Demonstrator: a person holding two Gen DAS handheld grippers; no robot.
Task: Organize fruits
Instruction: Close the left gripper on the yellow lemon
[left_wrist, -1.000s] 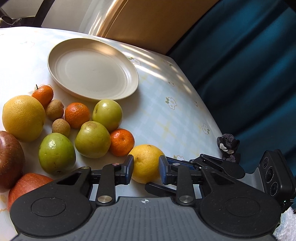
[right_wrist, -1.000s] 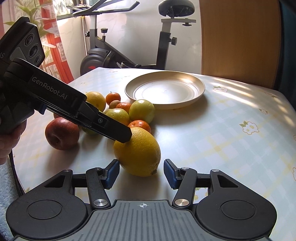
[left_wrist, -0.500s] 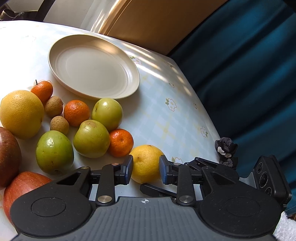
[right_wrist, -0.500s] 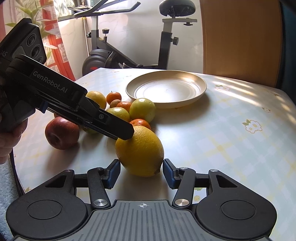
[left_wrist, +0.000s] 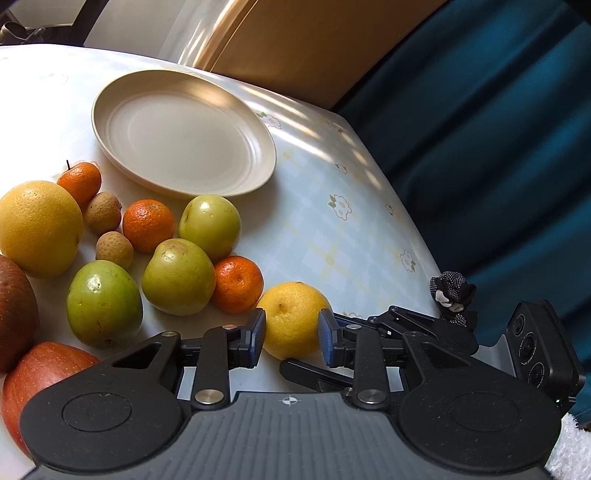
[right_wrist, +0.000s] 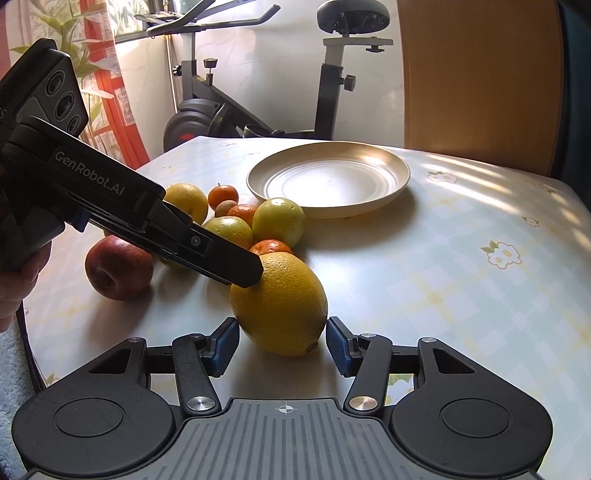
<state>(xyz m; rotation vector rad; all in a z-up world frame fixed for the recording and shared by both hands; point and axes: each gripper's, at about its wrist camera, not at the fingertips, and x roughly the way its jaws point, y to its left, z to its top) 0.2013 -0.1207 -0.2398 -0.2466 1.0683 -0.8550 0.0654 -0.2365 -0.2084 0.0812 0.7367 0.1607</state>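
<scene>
Right hand-held gripper (right_wrist: 282, 341) around lemon (right_wrist: 279, 303)

White lettering "GenRobot.AI" runs along the black side of the left gripper (right_wrist: 247, 273), up its body from the yellow lemon (right_wrist: 280, 302) that its tip touches. No other writing is legible.

The left gripper's (right_wrist: 243, 273) tips hide part of the lemon (right_wrist: 279, 304); a red apple (left_wrist: 40, 376) is cut by the left edge, and a second apple (left_wrist: 14, 314) too
</scene>
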